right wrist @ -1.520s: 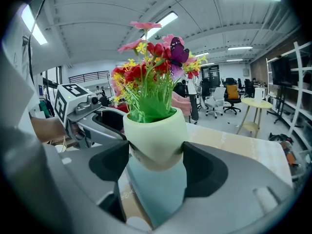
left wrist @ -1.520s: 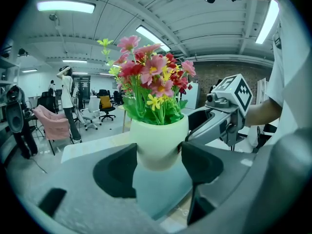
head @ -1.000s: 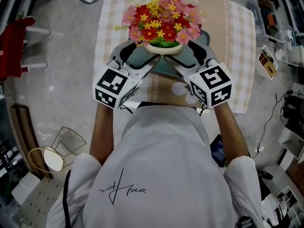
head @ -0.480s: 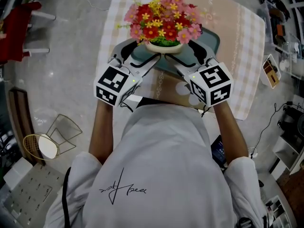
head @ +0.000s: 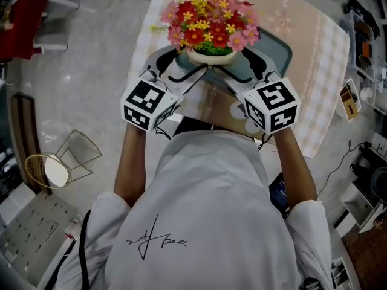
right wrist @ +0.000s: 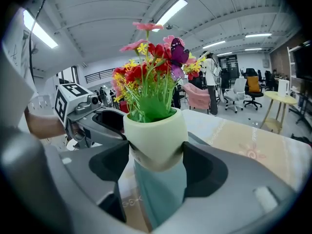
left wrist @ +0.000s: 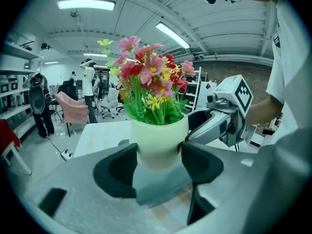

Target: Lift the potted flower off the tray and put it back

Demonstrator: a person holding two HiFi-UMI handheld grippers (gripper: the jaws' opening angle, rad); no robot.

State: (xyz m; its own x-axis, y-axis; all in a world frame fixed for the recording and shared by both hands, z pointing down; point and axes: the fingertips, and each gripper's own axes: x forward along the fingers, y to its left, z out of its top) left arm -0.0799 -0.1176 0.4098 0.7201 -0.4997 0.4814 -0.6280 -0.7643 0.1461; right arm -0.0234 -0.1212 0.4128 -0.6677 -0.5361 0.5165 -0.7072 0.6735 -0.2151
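The left gripper [left wrist: 158,156] and the right gripper [right wrist: 156,161] each pinch the potted flower [head: 211,55] by its cream pot, pads pressed to opposite walls. It is over the teal tray [head: 279,48] near the table's [head: 317,71] near edge; whether it touches the tray cannot be told. The signature scrawl on the white shirt [head: 155,241] is unreadable.

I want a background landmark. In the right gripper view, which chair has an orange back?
The office chair farthest right, beside the round table. The armchair by the flowers is pink; the swivel chair between is pale.
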